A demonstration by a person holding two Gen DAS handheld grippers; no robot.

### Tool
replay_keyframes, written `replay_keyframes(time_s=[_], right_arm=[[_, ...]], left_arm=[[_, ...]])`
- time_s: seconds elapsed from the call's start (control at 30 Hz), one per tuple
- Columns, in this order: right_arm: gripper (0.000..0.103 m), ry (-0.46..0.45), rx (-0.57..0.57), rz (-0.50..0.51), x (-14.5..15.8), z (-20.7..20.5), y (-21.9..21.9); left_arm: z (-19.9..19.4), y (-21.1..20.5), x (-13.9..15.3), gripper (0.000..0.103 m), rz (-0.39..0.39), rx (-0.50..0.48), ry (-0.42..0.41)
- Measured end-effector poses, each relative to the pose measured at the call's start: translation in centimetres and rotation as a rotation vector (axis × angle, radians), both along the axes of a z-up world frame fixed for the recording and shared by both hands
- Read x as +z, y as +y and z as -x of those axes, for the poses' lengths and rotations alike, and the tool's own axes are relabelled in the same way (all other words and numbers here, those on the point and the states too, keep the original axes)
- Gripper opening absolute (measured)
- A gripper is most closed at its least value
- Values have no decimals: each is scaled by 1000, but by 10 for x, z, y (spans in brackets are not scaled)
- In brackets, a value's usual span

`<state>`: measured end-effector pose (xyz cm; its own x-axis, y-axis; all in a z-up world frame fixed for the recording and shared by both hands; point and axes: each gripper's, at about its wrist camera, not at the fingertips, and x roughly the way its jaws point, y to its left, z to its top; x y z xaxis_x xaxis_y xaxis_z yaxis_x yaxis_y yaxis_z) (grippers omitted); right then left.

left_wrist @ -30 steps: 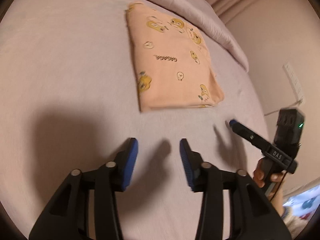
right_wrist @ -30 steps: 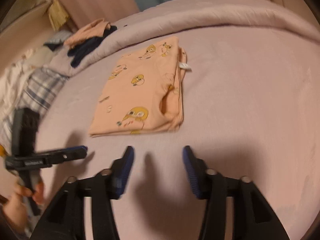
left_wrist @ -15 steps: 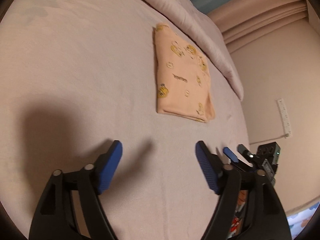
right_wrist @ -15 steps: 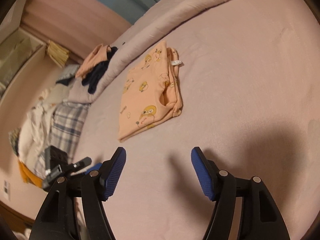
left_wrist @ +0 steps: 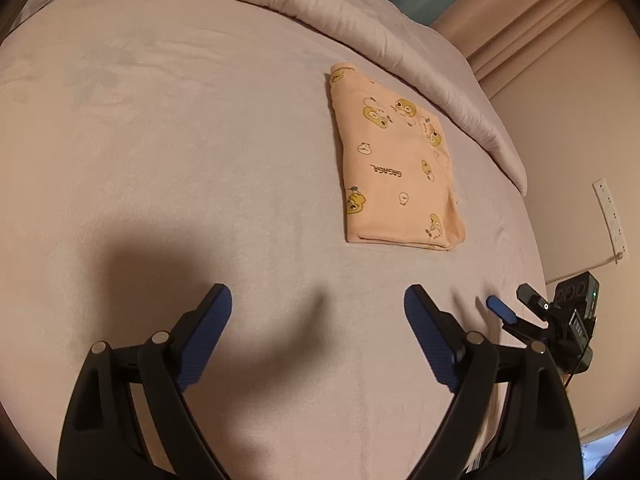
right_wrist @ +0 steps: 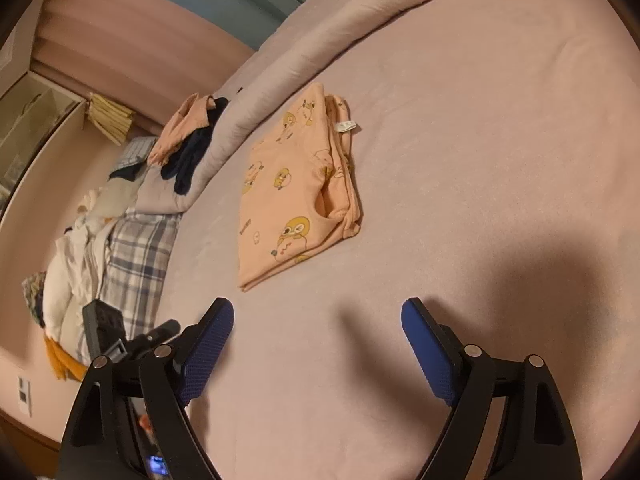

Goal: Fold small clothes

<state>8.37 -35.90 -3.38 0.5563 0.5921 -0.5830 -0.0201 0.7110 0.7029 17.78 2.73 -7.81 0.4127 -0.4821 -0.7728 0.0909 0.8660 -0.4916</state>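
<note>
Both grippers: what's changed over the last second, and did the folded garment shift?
The left gripper and right gripper have both opened wider and drawn back from the folded peach garment, which now looks farther off in each wrist view. Nothing was gripped or released; both are empty. The garment stayed folded in the same spot on the bed, untouched, with the clothes pile unchanged.

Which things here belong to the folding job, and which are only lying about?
Job:
peach garment, folded flat on the bed
left gripper, open
right gripper, open

Lying about:
duvet
clothes pile
plaid cloth
</note>
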Motion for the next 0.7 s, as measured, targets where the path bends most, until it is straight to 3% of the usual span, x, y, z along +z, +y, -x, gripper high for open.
replay_keyframes(time_s=[0.13, 0.37, 0.7], right_arm=[[86, 3, 3, 4, 0, -2, -1], [86, 5, 3, 11, -1, -5, -2], [86, 4, 6, 19, 1, -10, 0]], left_arm=[[-1, -7, 4, 94, -44, -17, -19], [-4, -17, 8, 94, -87, -46, -47], [-12, -24, 7, 94, -98, -57, -46]])
